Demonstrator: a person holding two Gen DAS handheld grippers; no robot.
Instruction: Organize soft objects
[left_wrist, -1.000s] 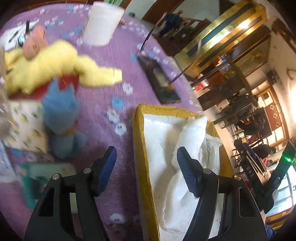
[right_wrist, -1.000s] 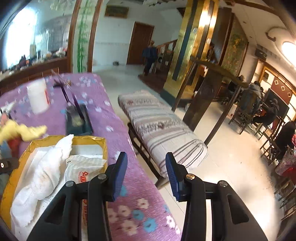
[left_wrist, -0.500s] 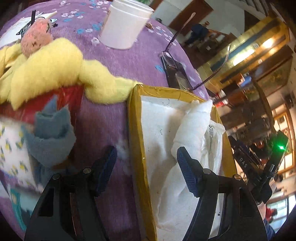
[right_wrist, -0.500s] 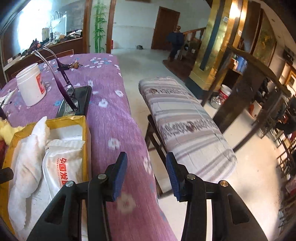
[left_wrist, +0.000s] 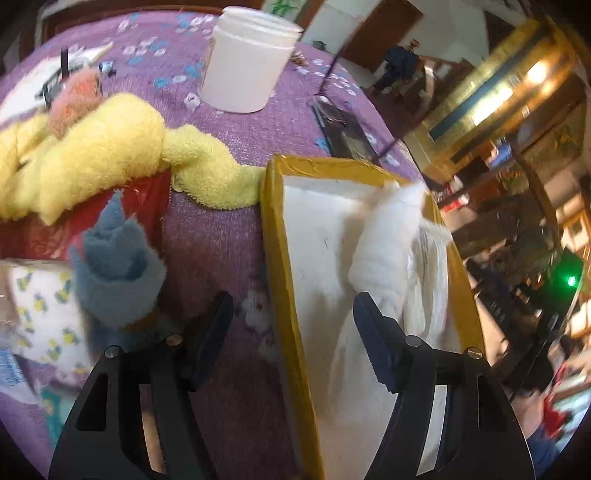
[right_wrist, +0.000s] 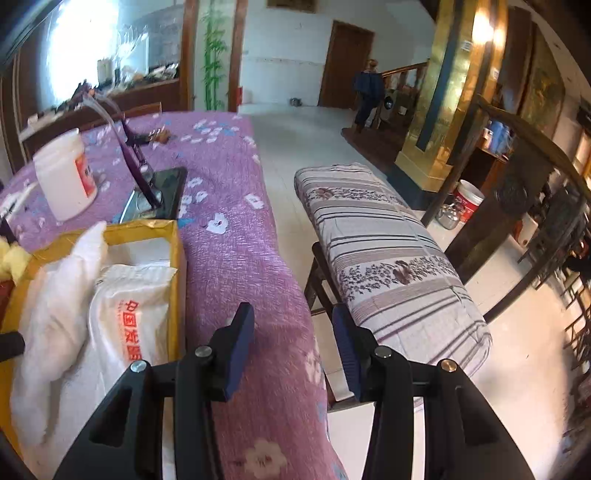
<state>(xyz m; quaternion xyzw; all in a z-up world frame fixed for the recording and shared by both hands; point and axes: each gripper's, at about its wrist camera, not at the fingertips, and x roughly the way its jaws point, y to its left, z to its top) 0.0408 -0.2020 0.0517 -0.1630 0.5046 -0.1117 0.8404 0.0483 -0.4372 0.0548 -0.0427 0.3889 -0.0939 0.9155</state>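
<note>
My left gripper (left_wrist: 291, 325) is open over the yellow box's (left_wrist: 275, 236) edge. My right gripper (right_wrist: 291, 338) is open, empty. The blue toy (left_wrist: 114, 273) is blurry and partly hidden beside the box.

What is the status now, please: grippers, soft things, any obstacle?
Left gripper open, empty, over box edge. Right gripper open, empty, over tablecloth. White cloth in box; yellow towel, blue toy outside. Nothing blocking.

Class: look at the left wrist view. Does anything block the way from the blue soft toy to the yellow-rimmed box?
Nothing visible does. Only bare purple tablecloth lies between the blue soft toy and the yellow-rimmed box.
</note>
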